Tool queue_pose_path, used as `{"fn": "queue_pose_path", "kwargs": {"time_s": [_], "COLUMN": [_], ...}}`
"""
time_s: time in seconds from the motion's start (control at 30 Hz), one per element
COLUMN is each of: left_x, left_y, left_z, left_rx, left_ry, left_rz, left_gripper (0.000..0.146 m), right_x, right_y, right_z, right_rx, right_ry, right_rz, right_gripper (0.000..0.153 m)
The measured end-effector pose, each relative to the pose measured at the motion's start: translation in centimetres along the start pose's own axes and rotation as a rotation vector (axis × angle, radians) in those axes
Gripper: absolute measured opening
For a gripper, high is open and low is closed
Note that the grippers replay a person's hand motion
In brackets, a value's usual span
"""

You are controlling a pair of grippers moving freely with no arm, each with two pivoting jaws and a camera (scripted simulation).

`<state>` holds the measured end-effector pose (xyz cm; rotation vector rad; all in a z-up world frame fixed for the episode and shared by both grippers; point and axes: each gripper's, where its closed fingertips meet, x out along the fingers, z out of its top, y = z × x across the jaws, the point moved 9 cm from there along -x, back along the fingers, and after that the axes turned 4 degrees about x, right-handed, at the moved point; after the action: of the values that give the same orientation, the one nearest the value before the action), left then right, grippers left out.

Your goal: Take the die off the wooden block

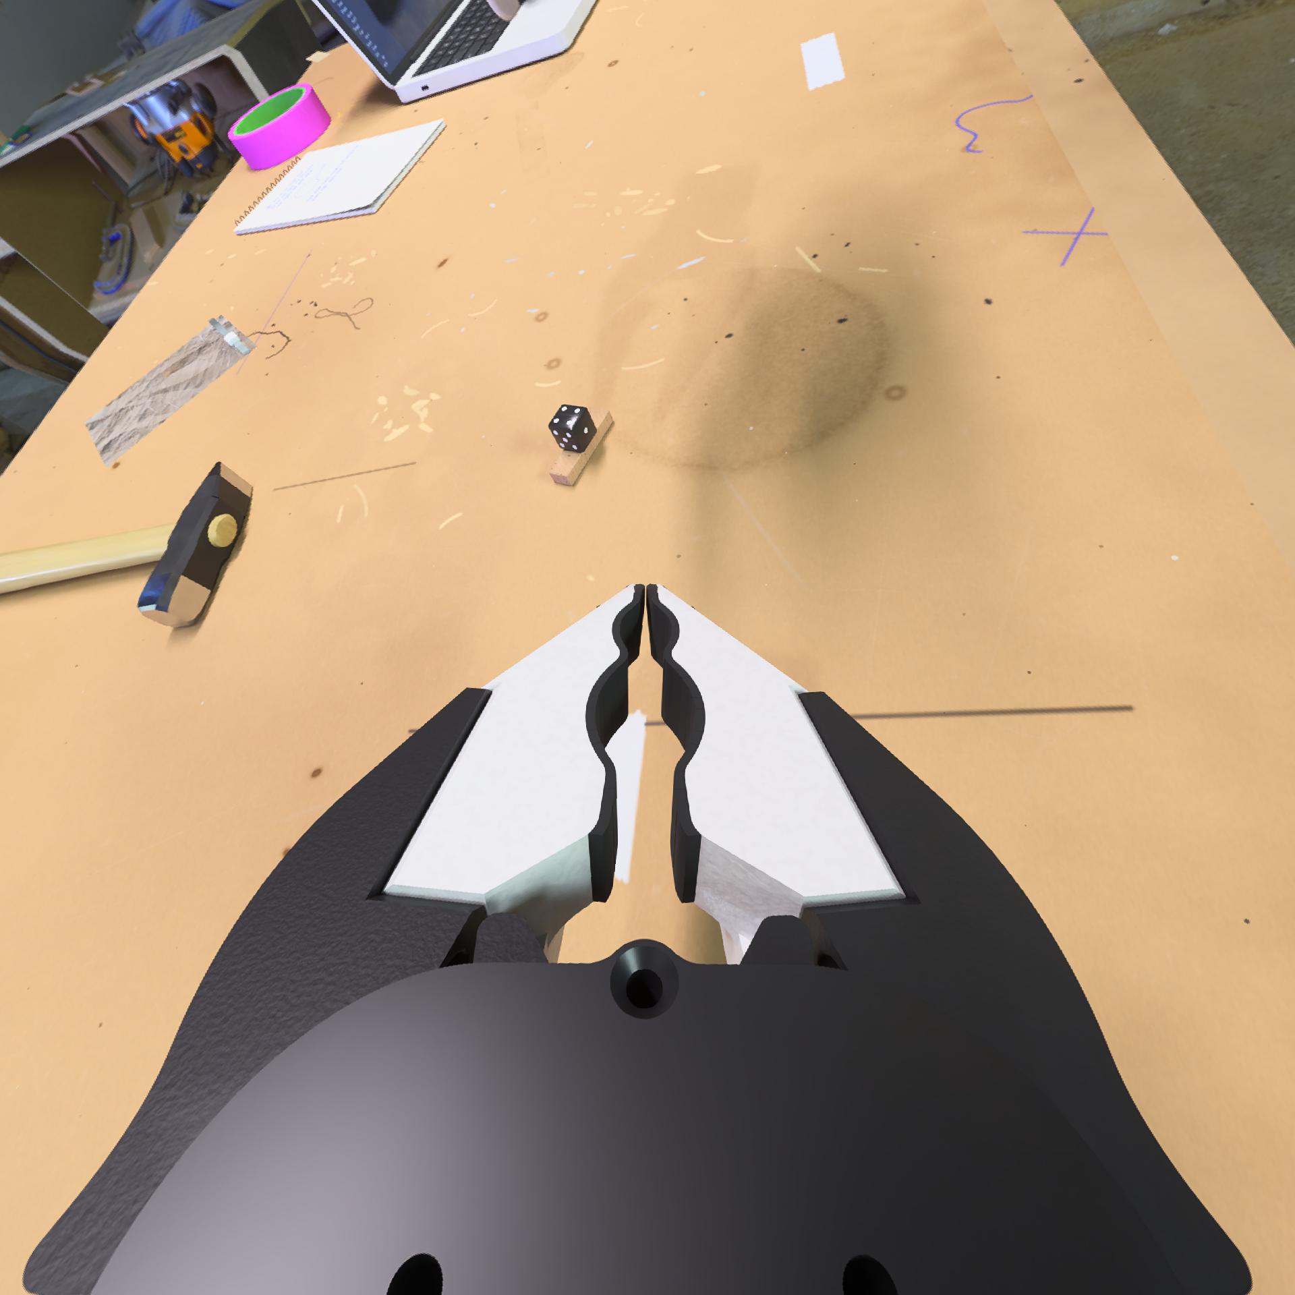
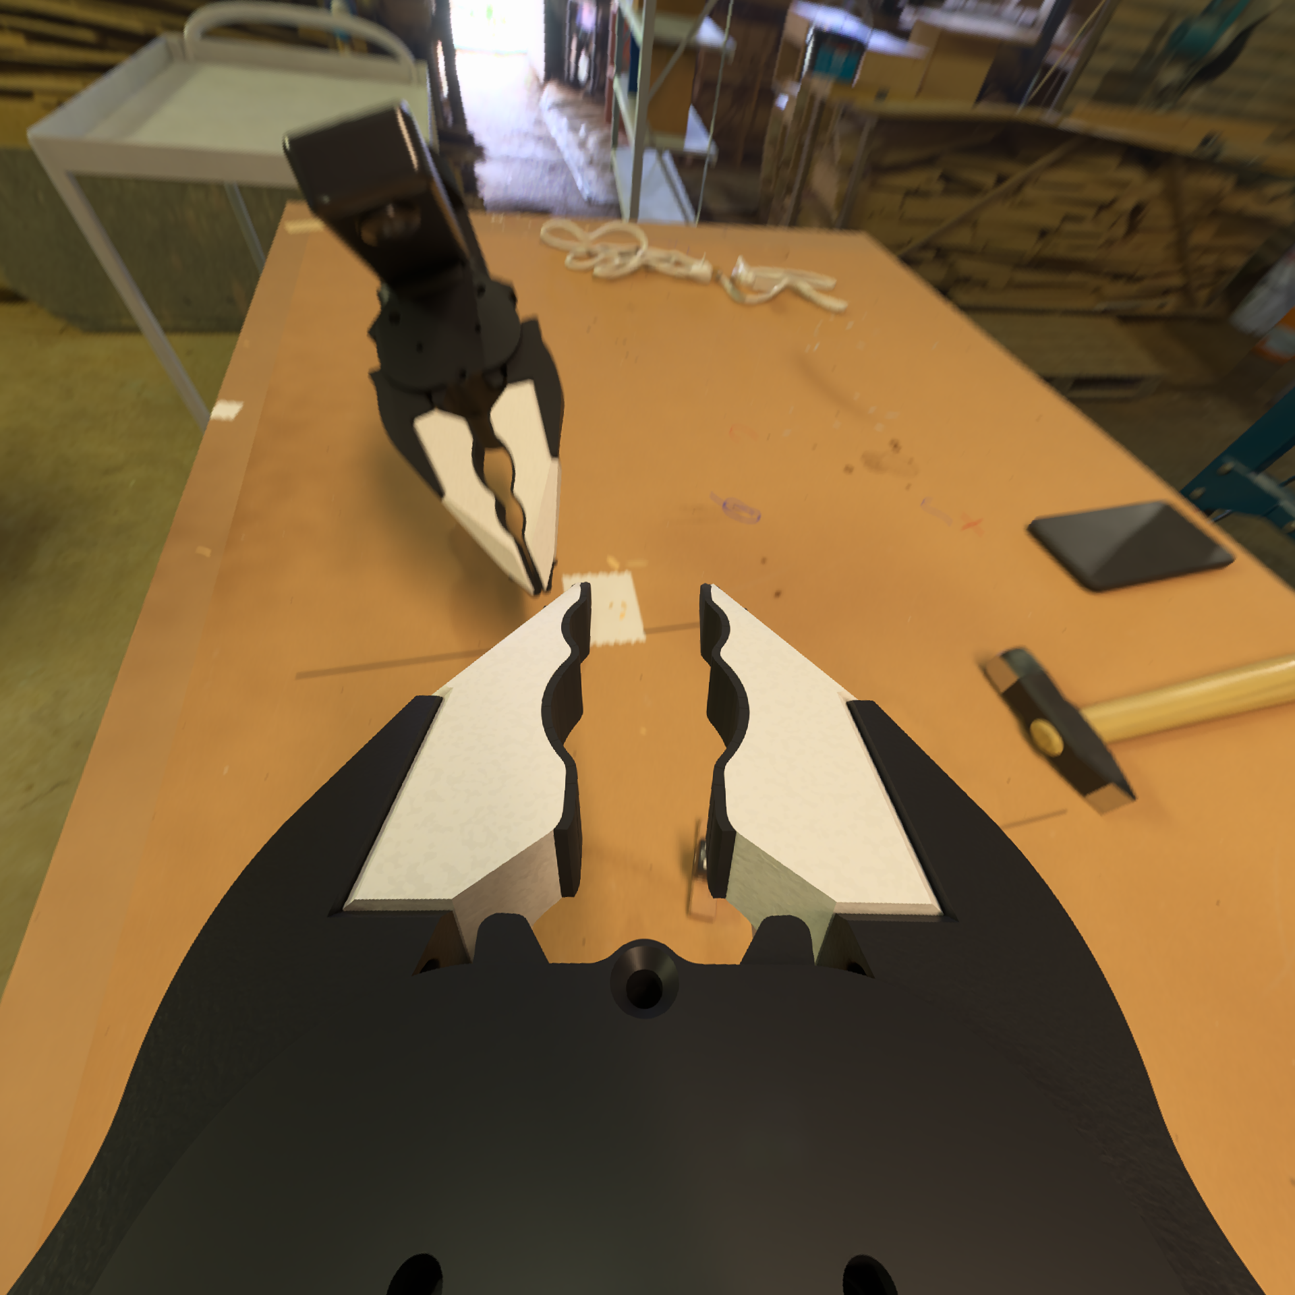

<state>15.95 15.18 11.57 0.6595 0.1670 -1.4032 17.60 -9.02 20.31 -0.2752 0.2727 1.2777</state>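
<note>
A black die (image 1: 572, 427) with white pips sits on a small wooden block (image 1: 581, 454) on the orange table, in the left wrist view ahead of my left gripper (image 1: 643, 590). The left gripper is shut and empty, well short of the die. It also shows in the right wrist view (image 2: 543, 585), tips near the table. My right gripper (image 2: 645, 592) is open and empty above the table. A blurred edge of the block and die (image 2: 699, 876) shows low between its fingers, mostly hidden by the right finger.
A hammer (image 1: 193, 546) lies left of the die, also in the right wrist view (image 2: 1065, 729). A notebook (image 1: 343, 175), pink tape roll (image 1: 279, 125) and laptop (image 1: 476, 42) lie far left. A black pad (image 2: 1128, 543) and white cord (image 2: 687, 263) lie beyond.
</note>
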Motion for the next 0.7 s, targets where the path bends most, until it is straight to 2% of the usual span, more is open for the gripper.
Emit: {"fn": "queue_pose_path", "kwargs": {"time_s": [0.2,0.43,0.53,0.7], "left_x": [0.0,0.0,0.0,0.0], "left_y": [0.0,0.0,0.0,0.0], "left_z": [0.0,0.0,0.0,0.0], "left_rx": [0.001,0.006,0.008,0.009], "left_ry": [0.003,0.011,0.013,0.015], "left_rz": [0.002,0.005,0.005,0.005], "left_gripper": [0.000,0.000,0.000,0.000], "right_x": [-0.2,1.6,2.6,3.3], "right_y": [-1.3,-3.0,-3.0,-3.0], "right_z": [-4.5,-9.8,-10.8,-11.3], "right_rx": [0.100,0.173,0.165,0.145], "right_ry": [0.189,0.481,0.541,0.595], "right_rz": [0.120,0.026,0.011,-0.009], "right_gripper": [0.033,0.034,0.033,0.022]}}
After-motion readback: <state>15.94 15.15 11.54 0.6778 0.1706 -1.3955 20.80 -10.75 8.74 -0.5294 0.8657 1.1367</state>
